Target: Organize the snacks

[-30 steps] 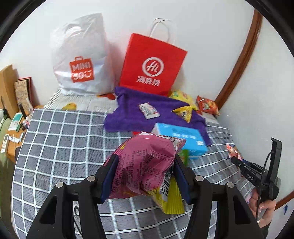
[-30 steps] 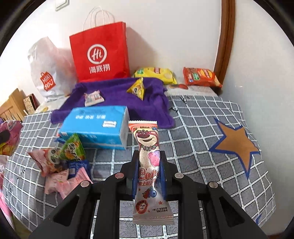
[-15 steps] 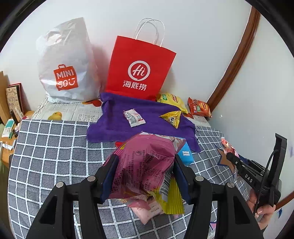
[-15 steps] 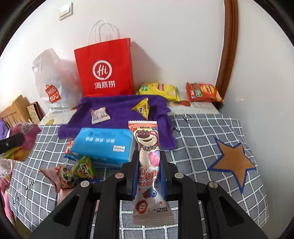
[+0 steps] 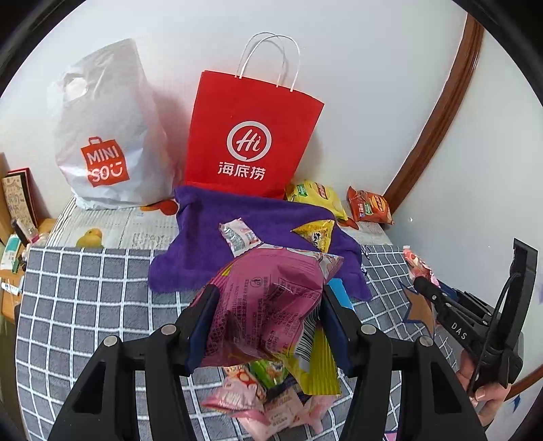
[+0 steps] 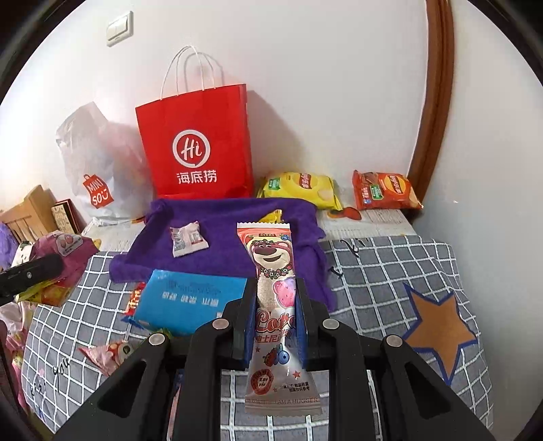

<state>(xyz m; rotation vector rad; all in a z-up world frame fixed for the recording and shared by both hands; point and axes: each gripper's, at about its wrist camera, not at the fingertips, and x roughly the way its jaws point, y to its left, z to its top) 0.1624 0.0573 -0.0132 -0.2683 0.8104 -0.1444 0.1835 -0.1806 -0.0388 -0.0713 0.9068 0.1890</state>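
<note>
A crumpled pink foil snack bag (image 5: 268,302) is clamped between the fingers of the left gripper (image 5: 266,315), held above a heap of small pink and green sachets (image 5: 268,393) on the grey checked bedspread (image 5: 85,298). A long pink bear-printed wrapper (image 6: 275,305), lettered "Lotso" and "I AM A HUGGER", is pinched upright in the right gripper (image 6: 275,319). Ahead, a purple towel (image 6: 230,230) bearing a small white sachet (image 6: 188,237) is spread before a red paper bag (image 6: 197,142) marked "Hi" and a white plastic "MINISO" bag (image 5: 105,135). A blue tissue pack (image 6: 190,298), largely hidden in the left view, is shown plainly by the right camera, as is a wall switch (image 6: 118,29). Yellow (image 6: 302,188) and orange (image 6: 383,190) crisp packets lie by the wall.
</note>
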